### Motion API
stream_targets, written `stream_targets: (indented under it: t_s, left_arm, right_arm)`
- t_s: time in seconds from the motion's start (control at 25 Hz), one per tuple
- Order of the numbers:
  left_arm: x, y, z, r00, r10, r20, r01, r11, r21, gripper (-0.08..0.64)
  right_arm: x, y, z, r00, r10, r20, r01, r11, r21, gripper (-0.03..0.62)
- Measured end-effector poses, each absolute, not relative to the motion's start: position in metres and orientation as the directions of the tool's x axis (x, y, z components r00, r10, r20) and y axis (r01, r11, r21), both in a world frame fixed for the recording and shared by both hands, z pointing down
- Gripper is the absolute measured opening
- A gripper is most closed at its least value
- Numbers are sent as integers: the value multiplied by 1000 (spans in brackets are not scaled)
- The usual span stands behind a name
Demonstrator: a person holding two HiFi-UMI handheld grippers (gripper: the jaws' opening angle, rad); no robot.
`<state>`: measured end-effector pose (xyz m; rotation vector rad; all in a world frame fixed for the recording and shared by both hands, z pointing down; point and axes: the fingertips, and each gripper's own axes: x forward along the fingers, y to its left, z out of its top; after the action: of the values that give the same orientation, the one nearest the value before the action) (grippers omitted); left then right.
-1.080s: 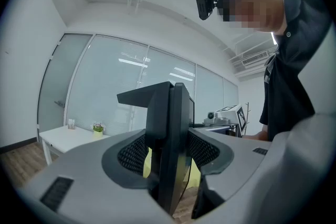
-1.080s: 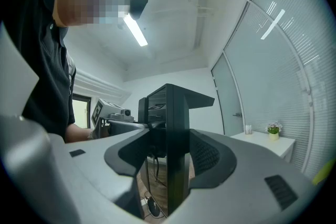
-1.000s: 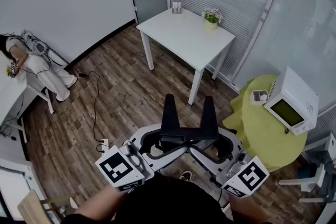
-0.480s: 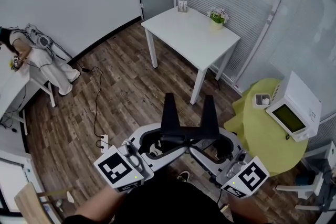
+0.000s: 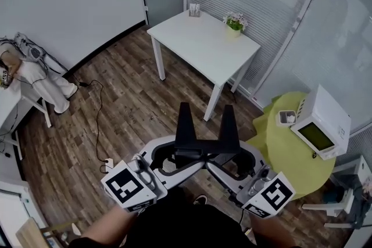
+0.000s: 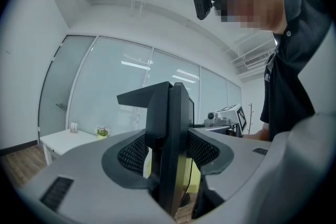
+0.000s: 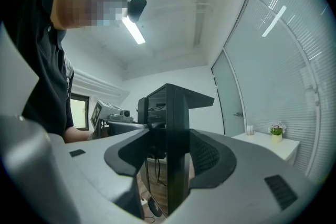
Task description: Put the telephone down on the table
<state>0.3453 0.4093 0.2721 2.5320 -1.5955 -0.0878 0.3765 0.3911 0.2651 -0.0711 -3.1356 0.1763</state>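
Observation:
No telephone shows in any view. In the head view both grippers are held close to my body over the wooden floor, jaws pointing forward. My left gripper (image 5: 186,116) has its black jaws pressed together with nothing between them; the left gripper view shows the same (image 6: 169,99). My right gripper (image 5: 228,119) stands beside it, jaws likewise together and empty (image 7: 173,97). The white table (image 5: 197,46) stands ahead across the floor, well beyond both grippers. It also shows small at the lower left of the left gripper view (image 6: 60,140) and at the lower right of the right gripper view (image 7: 278,147).
A small potted plant (image 5: 235,22) and a little holder (image 5: 194,9) sit at the white table's far edge. A round table with a yellow-green cloth (image 5: 285,148) carries a white appliance (image 5: 322,122) at the right. A seated person (image 5: 35,75) is at the left, and a cable (image 5: 99,119) lies on the floor.
The head view has shifted a little, so the room sits slightly differently in frame. Both grippers hold the same pose, jaws together.

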Motion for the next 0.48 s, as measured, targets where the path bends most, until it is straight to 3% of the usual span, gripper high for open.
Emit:
stream_targets:
  t_s: [0.48]
  left_arm:
    - [244,392,275,463,-886,21,-877,-454,157,241]
  right_arm:
    - [275,373,267,-1000,22,11,20,993,-120,245]
